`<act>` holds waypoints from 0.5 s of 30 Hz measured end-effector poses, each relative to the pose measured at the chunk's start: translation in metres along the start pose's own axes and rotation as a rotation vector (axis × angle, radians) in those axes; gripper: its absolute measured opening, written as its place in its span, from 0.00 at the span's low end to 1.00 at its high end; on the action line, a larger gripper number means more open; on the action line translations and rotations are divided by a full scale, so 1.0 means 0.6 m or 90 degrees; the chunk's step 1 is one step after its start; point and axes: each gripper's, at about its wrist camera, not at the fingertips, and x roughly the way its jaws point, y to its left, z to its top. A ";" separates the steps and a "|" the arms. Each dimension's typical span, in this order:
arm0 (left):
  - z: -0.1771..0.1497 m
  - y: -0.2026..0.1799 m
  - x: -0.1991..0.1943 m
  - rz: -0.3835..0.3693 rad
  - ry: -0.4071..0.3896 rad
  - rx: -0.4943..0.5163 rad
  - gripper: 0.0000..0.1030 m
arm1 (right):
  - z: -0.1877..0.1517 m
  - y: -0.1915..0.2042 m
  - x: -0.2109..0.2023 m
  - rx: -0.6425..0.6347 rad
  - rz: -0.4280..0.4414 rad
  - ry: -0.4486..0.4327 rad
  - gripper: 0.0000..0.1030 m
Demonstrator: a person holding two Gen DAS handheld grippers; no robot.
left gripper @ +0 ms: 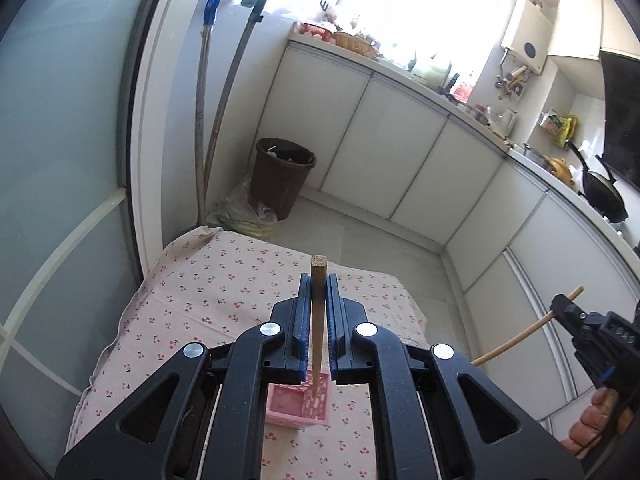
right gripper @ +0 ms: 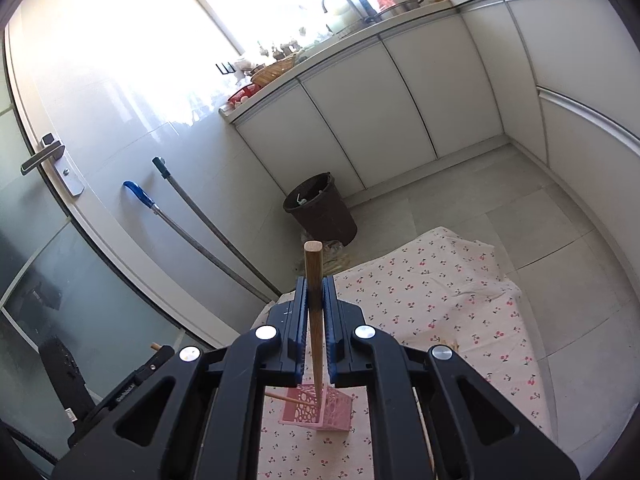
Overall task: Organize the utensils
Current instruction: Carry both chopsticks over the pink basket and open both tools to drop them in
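Two wooden chopsticks, one clamped in each gripper: left gripper (left gripper: 319, 280) pinched chopstick (left gripper: 318, 320); right gripper (right gripper: 316, 280) pinched second chopstick (right gripper: 314, 312). Both sticks hung above pink holder (right gripper: 320, 410) on cherry-print cloth (right gripper: 440, 292). Brown bin (left gripper: 280, 176) stood beyond, near white cabinets (left gripper: 380, 140).

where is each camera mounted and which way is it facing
Left wrist: on the left gripper, looking down over the cherry-print cloth toward cabinets; the right gripper and a hand show.
Right wrist: on the right gripper, facing the door and window; the left gripper shows.
Shared: each grips a chopstick above the pink holder, with the brown bin beyond.
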 end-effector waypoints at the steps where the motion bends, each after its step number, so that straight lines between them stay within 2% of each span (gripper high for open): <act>1: -0.002 0.004 0.008 -0.005 0.009 0.001 0.07 | -0.003 0.004 0.009 0.000 0.002 0.007 0.08; 3: -0.010 0.008 0.025 -0.001 0.049 0.004 0.13 | -0.011 0.014 0.024 -0.006 0.000 0.016 0.08; 4: -0.011 0.011 0.026 0.005 0.052 0.000 0.18 | -0.015 0.018 0.029 -0.007 -0.001 0.019 0.08; 5: -0.010 0.014 0.019 0.011 0.044 -0.006 0.29 | -0.018 0.023 0.035 -0.008 -0.002 0.021 0.08; 6: -0.008 0.018 0.008 0.016 0.029 -0.015 0.36 | -0.022 0.029 0.039 -0.010 -0.003 0.023 0.08; 11: 0.006 0.035 -0.046 0.032 -0.027 -0.042 0.43 | -0.042 0.050 0.063 -0.032 -0.028 0.028 0.08; 15: 0.003 0.045 -0.064 0.037 -0.030 -0.053 0.45 | -0.057 0.058 0.088 -0.040 -0.046 0.031 0.08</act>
